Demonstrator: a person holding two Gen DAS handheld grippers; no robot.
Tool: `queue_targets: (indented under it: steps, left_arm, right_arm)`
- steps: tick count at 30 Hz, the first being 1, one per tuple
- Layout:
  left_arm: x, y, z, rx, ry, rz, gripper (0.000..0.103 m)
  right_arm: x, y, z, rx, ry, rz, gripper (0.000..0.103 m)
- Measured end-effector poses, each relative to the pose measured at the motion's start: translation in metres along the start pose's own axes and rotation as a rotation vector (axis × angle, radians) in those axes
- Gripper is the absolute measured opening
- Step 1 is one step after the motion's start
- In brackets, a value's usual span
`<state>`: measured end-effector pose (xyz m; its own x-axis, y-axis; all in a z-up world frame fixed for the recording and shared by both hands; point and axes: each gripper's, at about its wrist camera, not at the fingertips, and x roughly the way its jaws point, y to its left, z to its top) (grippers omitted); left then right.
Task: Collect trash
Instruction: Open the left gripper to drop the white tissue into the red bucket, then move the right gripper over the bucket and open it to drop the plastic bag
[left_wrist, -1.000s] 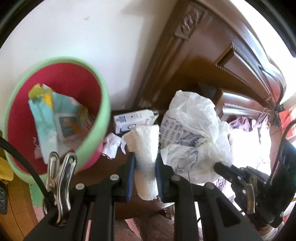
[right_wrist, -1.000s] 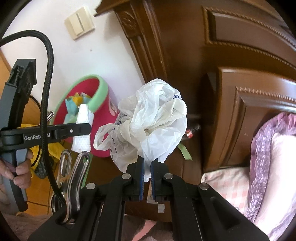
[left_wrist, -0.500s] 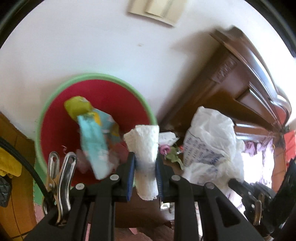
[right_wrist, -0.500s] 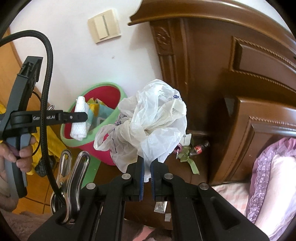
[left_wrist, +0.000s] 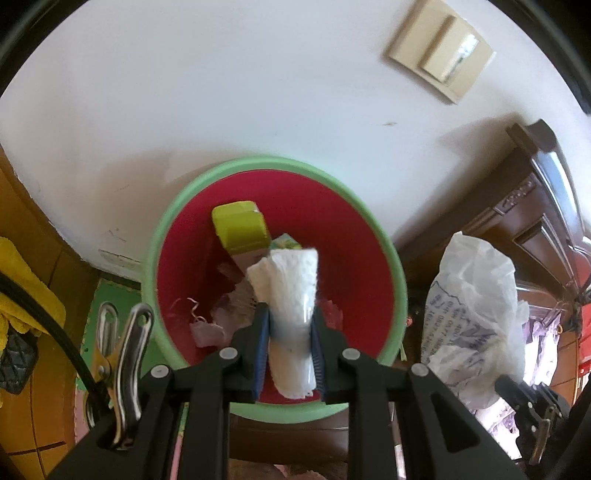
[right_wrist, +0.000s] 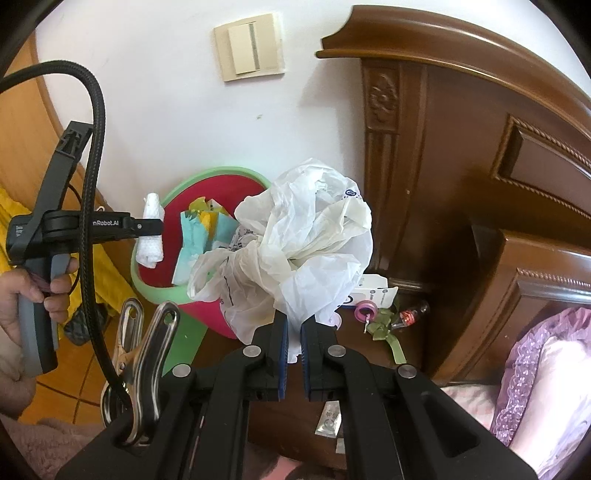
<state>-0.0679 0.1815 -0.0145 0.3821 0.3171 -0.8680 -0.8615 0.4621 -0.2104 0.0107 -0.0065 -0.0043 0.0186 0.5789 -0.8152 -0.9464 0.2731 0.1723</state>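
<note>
My left gripper (left_wrist: 289, 332) is shut on a crumpled white paper towel (left_wrist: 290, 295) and holds it over the open mouth of the red bin with a green rim (left_wrist: 397, 273). The bin holds a yellow-green box (left_wrist: 240, 223) and paper scraps. In the right wrist view the left gripper (right_wrist: 151, 227) with the paper towel (right_wrist: 150, 236) hovers at the bin's (right_wrist: 147, 284) left edge. My right gripper (right_wrist: 293, 332) is shut on a crumpled white plastic bag (right_wrist: 306, 240), held up to the right of the bin. The plastic bag also shows in the left wrist view (left_wrist: 472, 321).
The bin stands against a white wall with a switch plate (right_wrist: 251, 46). A dark carved wooden headboard (right_wrist: 461, 166) rises at the right. On the brown nightstand (right_wrist: 413, 332) lie a white carton (right_wrist: 373, 293), a pink ring, a green ribbon (right_wrist: 391, 339) and a small bottle. Bedding (right_wrist: 546, 387) is at the lower right.
My left gripper has swung left and up with the paper towel, from beside the bin to over its opening. My right gripper still holds the bag and has drawn back a little.
</note>
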Motion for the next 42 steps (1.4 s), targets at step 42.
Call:
queue_targets:
  steps: [42]
  left_arm:
    - [0.058,0.04,0.015,-0.015,0.137,-0.013,0.031]
  right_arm:
    - [0.085,0.068,0.051,-0.216,0.112,-0.061,0.007]
